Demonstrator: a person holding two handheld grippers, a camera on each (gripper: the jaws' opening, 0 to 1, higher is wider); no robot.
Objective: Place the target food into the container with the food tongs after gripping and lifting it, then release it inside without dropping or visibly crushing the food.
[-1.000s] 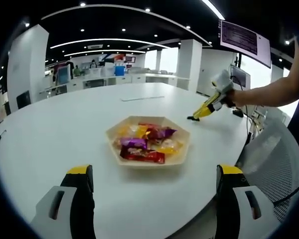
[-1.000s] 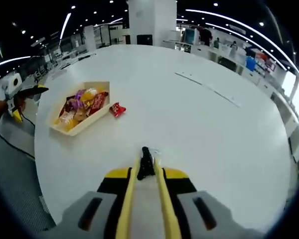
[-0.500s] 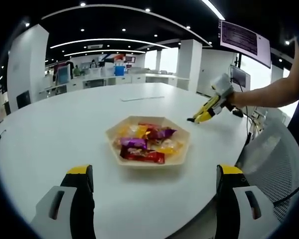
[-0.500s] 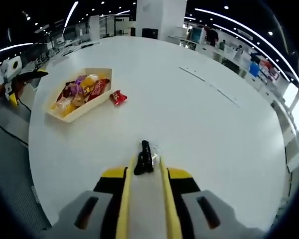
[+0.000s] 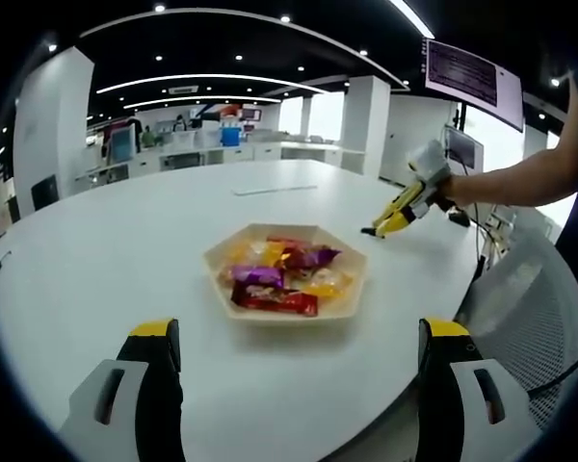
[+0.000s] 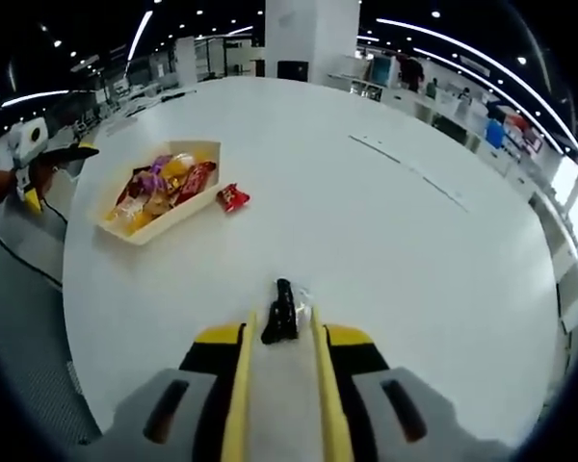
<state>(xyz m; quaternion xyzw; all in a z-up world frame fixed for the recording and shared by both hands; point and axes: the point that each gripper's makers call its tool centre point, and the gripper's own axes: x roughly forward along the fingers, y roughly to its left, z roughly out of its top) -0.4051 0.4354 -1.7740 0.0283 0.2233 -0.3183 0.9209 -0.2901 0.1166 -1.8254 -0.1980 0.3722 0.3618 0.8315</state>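
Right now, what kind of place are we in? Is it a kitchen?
Not a kitchen: it looks like a big open office. There is a large round white table, rows of desks with monitors farther back, a wall screen, and long strip lights on a dark ceiling.

So the left gripper (image 5: pixel 294 361) was sitting low with its jaws spread wide apart, gripping nothing. The right gripper (image 6: pixel 280 322) had its jaws pinched in close together, and in the left gripper view it hung out at about 2 o'clock on the person's bare forearm (image 5: pixel 520 181)
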